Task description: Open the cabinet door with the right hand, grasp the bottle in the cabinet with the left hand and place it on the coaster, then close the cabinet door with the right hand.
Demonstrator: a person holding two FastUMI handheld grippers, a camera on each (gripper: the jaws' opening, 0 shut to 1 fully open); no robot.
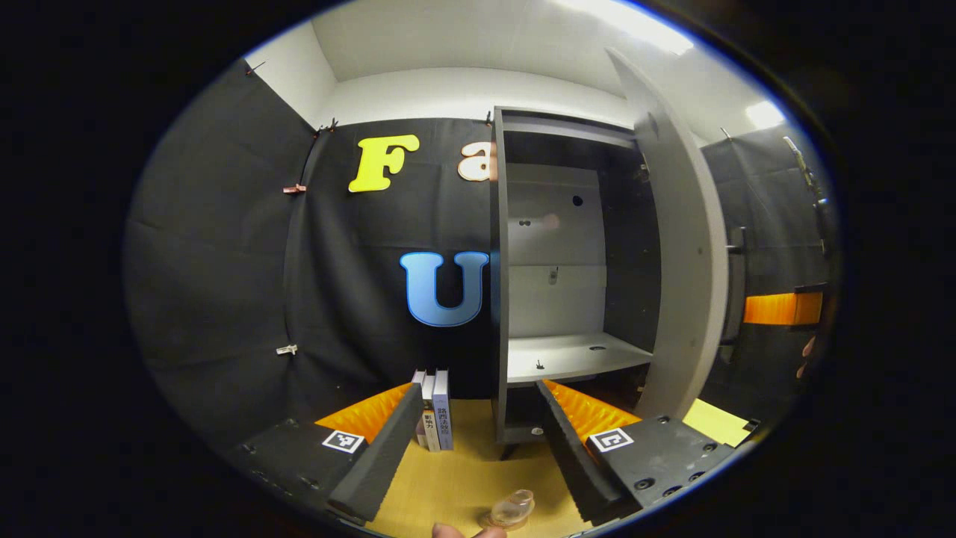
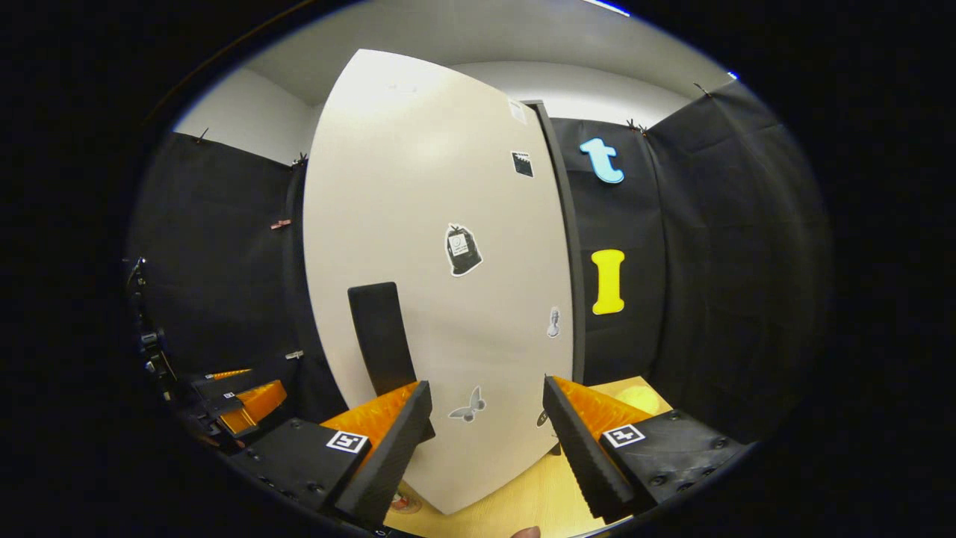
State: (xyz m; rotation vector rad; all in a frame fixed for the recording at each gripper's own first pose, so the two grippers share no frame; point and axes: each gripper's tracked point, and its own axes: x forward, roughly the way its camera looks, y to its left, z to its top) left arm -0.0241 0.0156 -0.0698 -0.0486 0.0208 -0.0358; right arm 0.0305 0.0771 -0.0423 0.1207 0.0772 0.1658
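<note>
The cabinet door point(image 2: 441, 299) stands open, and the cabinet's shelf point(image 1: 575, 357) looks bare. A clear bottle point(image 1: 514, 508) sits on the desk point(image 1: 463, 471) in front of the cabinet, apparently on the coaster, though that is hard to tell. The left gripper point(image 1: 478, 441) is wide and empty. The right gripper point(image 2: 485, 441), also wide, faces the door's outer side beside its dark handle point(image 2: 381, 336). Closing seems the step in hand: next, push the door shut.
</note>
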